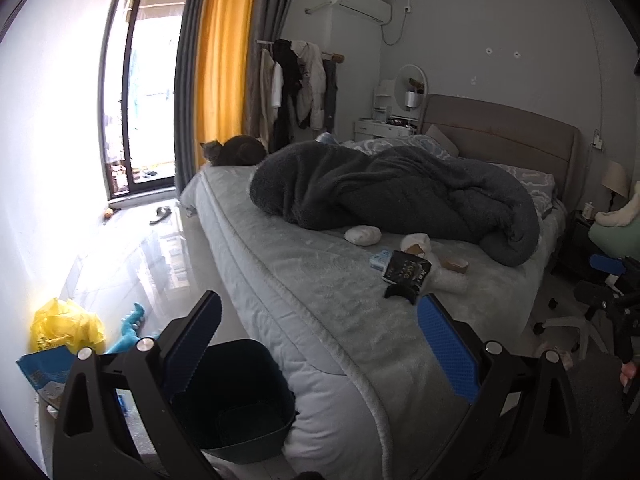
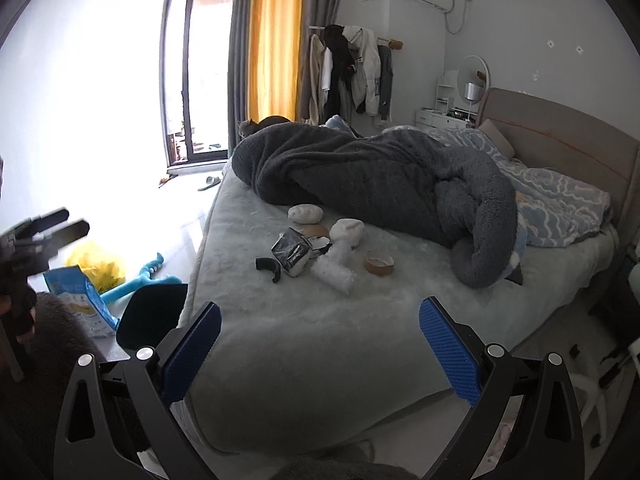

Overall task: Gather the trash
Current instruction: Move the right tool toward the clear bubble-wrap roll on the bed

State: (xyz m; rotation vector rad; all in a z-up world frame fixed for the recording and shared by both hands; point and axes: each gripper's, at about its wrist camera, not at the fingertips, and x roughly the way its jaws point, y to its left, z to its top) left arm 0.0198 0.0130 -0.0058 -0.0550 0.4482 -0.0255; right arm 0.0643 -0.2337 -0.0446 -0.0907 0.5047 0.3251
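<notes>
Trash lies in a cluster on the bed: a crumpled dark foil packet, a white wad, a second white wad, a white wrapper roll, a cardboard tape ring and a black curved piece. A dark bin stands on the floor by the bed's corner. My left gripper is open above the bin and bed edge. My right gripper is open over the bed's near end, short of the trash.
A grey blanket is heaped across the bed, with a cat at the far corner. On the floor left of the bed are a yellow bag, a blue packet and a blue toy. An office chair base stands right.
</notes>
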